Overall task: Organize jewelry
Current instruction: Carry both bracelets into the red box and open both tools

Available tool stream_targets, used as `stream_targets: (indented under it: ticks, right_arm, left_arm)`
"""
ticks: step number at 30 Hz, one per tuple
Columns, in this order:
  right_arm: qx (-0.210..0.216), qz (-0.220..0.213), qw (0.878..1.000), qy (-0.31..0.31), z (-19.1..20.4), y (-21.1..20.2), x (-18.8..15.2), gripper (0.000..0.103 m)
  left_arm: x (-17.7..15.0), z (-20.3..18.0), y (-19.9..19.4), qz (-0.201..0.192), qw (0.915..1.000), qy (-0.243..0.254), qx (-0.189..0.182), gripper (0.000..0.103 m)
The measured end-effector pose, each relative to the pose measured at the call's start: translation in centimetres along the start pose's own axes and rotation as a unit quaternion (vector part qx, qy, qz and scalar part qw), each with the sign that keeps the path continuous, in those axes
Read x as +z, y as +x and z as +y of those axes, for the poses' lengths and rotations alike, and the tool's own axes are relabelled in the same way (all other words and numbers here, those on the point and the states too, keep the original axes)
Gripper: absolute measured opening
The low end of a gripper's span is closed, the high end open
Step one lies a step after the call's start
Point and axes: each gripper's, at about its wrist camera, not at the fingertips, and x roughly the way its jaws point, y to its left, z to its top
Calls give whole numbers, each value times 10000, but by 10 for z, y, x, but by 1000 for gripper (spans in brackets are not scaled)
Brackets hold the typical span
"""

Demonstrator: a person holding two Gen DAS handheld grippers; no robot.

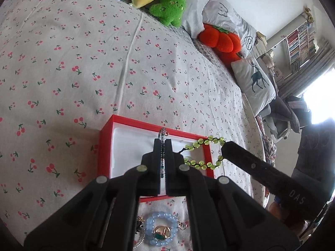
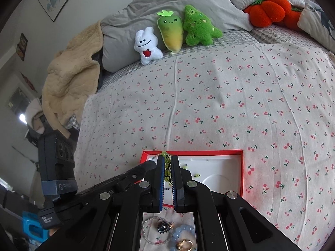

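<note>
Blue bead bracelet (image 1: 160,231) waits below both grippers. Left gripper (image 1: 162,144) pinches a dark chain (image 1: 162,159), right gripper (image 2: 166,159) a green bead bracelet (image 1: 204,152), above the red box (image 1: 104,146); next, lower, release.

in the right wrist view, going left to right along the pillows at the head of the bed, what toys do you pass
white bunny plush → yellow-green carrot plush → green tree-shaped plush → orange pumpkin plush
</note>
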Motion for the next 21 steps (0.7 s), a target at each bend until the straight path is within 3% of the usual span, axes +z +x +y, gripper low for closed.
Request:
stream_targets:
  ticks: [6,13,15,17,21]
  right_arm:
    - [-625,376,9973,5,-30,25,-13,6]
    - [-854,512,9950,41,-51,32,-12,7]
    - [-812,511,9954,47,-50,31,-11,8]
    - [-785,520,9956,16,-47,28,-11,12]
    - [-808,474,9955,-137,-39,14,-14,14]
  left_arm:
    - [-5,-4,13,133,9956,460,812,3]
    - [-8,-8,18,150,9893,777,1229,4]
    - [-8,-13,14,132,9879,854,1285,14]
    - [-10,-18,7,90,9879,938,1234,42]
    - [-19,-33,-14,-78,9835,1230,1325,61]
